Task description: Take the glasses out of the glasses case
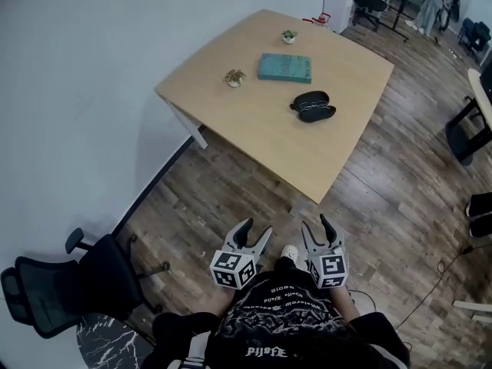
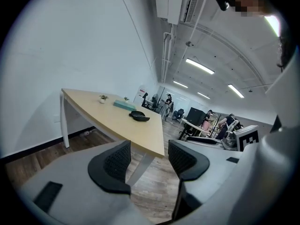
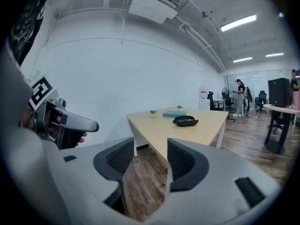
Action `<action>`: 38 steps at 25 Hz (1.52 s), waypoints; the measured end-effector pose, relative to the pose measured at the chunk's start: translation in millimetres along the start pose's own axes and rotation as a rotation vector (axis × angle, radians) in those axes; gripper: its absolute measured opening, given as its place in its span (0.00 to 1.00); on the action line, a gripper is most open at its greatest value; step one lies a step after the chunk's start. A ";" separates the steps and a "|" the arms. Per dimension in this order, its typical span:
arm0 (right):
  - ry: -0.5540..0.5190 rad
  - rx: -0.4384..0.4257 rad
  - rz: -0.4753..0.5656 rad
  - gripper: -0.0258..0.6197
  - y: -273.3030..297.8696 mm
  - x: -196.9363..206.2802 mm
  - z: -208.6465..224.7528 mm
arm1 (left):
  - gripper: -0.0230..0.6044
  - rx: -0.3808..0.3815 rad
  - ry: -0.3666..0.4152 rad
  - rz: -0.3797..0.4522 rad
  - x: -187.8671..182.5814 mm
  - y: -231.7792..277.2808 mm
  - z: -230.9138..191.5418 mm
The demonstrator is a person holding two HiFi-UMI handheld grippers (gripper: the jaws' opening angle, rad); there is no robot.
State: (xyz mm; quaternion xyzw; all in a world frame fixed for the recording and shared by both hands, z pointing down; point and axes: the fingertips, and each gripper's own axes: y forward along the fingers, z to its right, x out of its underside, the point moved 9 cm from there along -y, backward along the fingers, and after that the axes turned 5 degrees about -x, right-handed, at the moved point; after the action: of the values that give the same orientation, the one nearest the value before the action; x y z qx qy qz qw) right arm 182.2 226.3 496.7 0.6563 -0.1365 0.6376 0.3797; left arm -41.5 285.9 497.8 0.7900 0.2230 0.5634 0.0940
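Note:
A black glasses case (image 1: 313, 106) lies open on the wooden table (image 1: 254, 129), with the glasses inside it. It also shows far off as the case (image 2: 139, 116) in the left gripper view and the case (image 3: 185, 121) in the right gripper view. My left gripper (image 1: 257, 232) and right gripper (image 1: 315, 227) are held close to my body over the floor, well short of the table. Both stand open with nothing between their fingers. From their own cameras, the left gripper (image 2: 150, 161) and the right gripper (image 3: 151, 157) show a wide gap.
A teal book (image 1: 285, 68) and two small potted plants (image 1: 234, 78) (image 1: 289, 36) sit on the table. A black office chair (image 1: 69, 283) stands at my left by the white wall. People (image 1: 430, 6) and desks are at the far right.

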 end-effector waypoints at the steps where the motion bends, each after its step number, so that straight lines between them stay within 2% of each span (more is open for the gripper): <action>1: 0.000 -0.004 0.002 0.40 4.2 -2.8 8.2 | 0.44 0.006 -0.001 0.003 -3.7 9.3 3.4; 9: 0.000 -0.029 -0.005 0.40 32.1 -11.5 66.4 | 0.44 -0.026 -0.022 0.007 -17.0 72.1 15.3; 14: -0.008 -0.036 -0.031 0.40 42.3 -14.3 92.2 | 0.45 -0.088 0.025 -0.062 -20.6 103.1 28.6; 18: 0.001 -0.035 -0.055 0.40 48.5 -11.8 101.2 | 0.45 -0.031 0.021 -0.064 -22.9 116.3 36.3; 23: -0.003 -0.032 -0.064 0.40 58.7 -15.7 105.5 | 0.45 -0.023 0.023 -0.068 -32.3 136.3 29.9; 29: 0.030 0.024 -0.088 0.40 86.4 -17.6 123.9 | 0.45 0.036 0.072 -0.075 -57.1 180.8 14.4; 33: 0.062 0.008 -0.107 0.40 116.4 -25.5 132.1 | 0.45 0.090 0.105 -0.070 -80.4 209.5 1.8; 38: 0.058 0.034 -0.122 0.40 153.8 -40.8 137.7 | 0.44 0.142 0.118 -0.075 -108.1 248.1 -22.0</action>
State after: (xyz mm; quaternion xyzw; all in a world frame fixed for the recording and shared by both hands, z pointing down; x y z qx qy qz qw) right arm 175.0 17.6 522.1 0.6510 -0.0743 0.6342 0.4105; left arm -29.6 15.0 512.9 0.7513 0.2967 0.5877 0.0454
